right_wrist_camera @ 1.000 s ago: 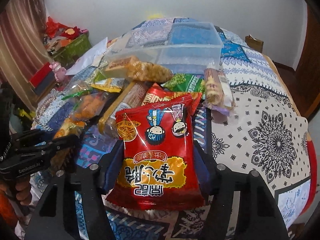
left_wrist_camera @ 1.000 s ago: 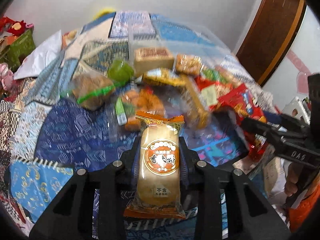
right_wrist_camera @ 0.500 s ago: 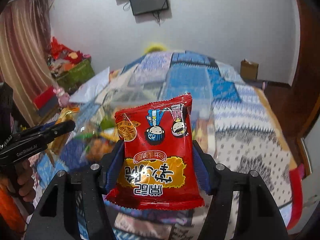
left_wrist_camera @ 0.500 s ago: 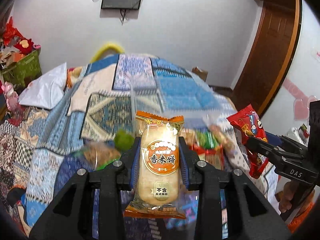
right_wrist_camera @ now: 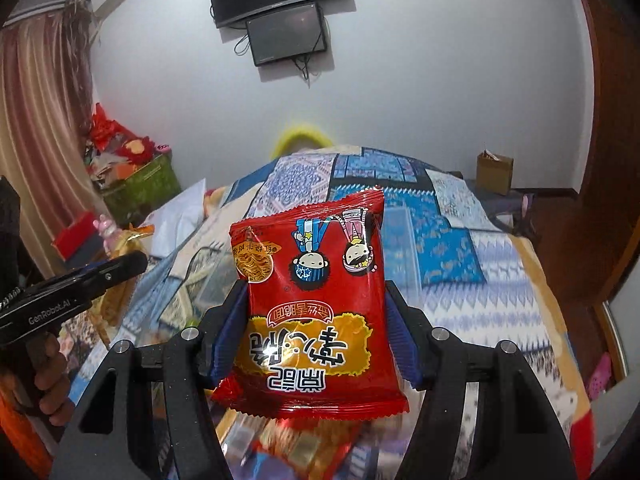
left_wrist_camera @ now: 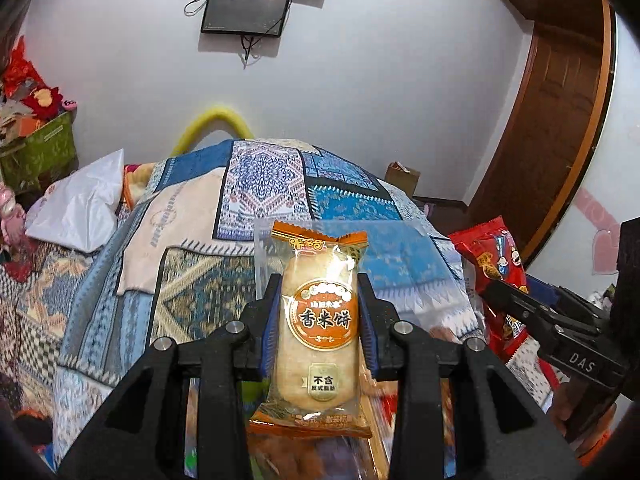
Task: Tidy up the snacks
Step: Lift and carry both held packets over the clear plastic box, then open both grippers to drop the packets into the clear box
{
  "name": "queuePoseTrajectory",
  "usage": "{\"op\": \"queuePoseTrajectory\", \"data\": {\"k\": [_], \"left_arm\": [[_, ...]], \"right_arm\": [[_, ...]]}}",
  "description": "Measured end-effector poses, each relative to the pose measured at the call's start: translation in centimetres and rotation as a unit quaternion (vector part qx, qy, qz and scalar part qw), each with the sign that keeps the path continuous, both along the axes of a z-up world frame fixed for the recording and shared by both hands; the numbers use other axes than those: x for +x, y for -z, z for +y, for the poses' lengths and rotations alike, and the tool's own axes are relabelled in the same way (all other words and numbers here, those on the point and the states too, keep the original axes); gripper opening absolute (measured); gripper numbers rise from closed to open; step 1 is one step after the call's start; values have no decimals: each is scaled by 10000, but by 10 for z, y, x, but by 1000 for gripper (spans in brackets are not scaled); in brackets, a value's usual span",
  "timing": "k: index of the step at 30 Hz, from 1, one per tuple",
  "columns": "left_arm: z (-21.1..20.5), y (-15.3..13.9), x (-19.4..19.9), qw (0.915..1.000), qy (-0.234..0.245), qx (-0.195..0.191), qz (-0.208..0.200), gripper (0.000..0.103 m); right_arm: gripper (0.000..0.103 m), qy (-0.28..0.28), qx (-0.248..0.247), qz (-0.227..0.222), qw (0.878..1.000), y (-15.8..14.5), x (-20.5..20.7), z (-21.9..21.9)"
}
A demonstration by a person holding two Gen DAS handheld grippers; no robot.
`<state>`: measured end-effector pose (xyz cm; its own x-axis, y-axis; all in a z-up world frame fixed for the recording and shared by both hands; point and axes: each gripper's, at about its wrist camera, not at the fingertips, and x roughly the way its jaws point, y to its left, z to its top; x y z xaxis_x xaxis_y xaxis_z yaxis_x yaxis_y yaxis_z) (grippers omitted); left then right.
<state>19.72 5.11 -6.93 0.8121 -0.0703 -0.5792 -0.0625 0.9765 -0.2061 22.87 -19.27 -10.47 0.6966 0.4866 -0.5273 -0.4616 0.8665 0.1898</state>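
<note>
My left gripper (left_wrist_camera: pixel 318 300) is shut on an orange rice cracker packet (left_wrist_camera: pixel 320 332), held upright above the bed. My right gripper (right_wrist_camera: pixel 314 304) is shut on a red noodle snack bag (right_wrist_camera: pixel 308 312), also raised. The red bag and the right gripper also show at the right of the left wrist view (left_wrist_camera: pixel 492 264). The left gripper shows at the left of the right wrist view (right_wrist_camera: pixel 120 270). A clear plastic box (left_wrist_camera: pixel 400 256) lies on the bed behind the cracker packet. Blurred snack packets (right_wrist_camera: pixel 296 444) lie below both grippers.
The bed has a blue patchwork quilt (left_wrist_camera: pixel 260 184). A white bag (left_wrist_camera: pixel 84 204) lies at its left. A green box of red items (right_wrist_camera: pixel 140 184) stands by the curtain. Screens (right_wrist_camera: pixel 286 32) hang on the far wall. A wooden door (left_wrist_camera: pixel 560 120) is at the right.
Both grippers have lifted their packets up from the snack pile and tilted upward, so the wall and screens now show. The pile has dropped to the bottom edge.
</note>
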Motion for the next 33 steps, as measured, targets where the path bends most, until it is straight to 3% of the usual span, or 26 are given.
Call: {"op": "queuePoseTrajectory", "data": {"k": [6, 15, 28, 30, 33], "left_arm": [[1, 15, 47, 9999, 21, 57, 140, 34], [0, 60, 107, 9975, -86, 166, 677, 34], [-7, 99, 136, 9907, -7, 284, 1334, 34], [-7, 104, 136, 9892, -6, 268, 1442, 36], [-7, 104, 134, 9890, -34, 245, 1462, 46]], "right_arm": [[61, 38, -16, 88, 10000, 7, 35, 15], [61, 34, -215, 445, 9988, 28, 83, 33], [61, -252, -738, 1007, 9918, 64, 99, 57], [62, -263, -767, 1046, 9912, 66, 100, 57], [64, -232, -839, 1102, 9901, 66, 101, 59]]}}
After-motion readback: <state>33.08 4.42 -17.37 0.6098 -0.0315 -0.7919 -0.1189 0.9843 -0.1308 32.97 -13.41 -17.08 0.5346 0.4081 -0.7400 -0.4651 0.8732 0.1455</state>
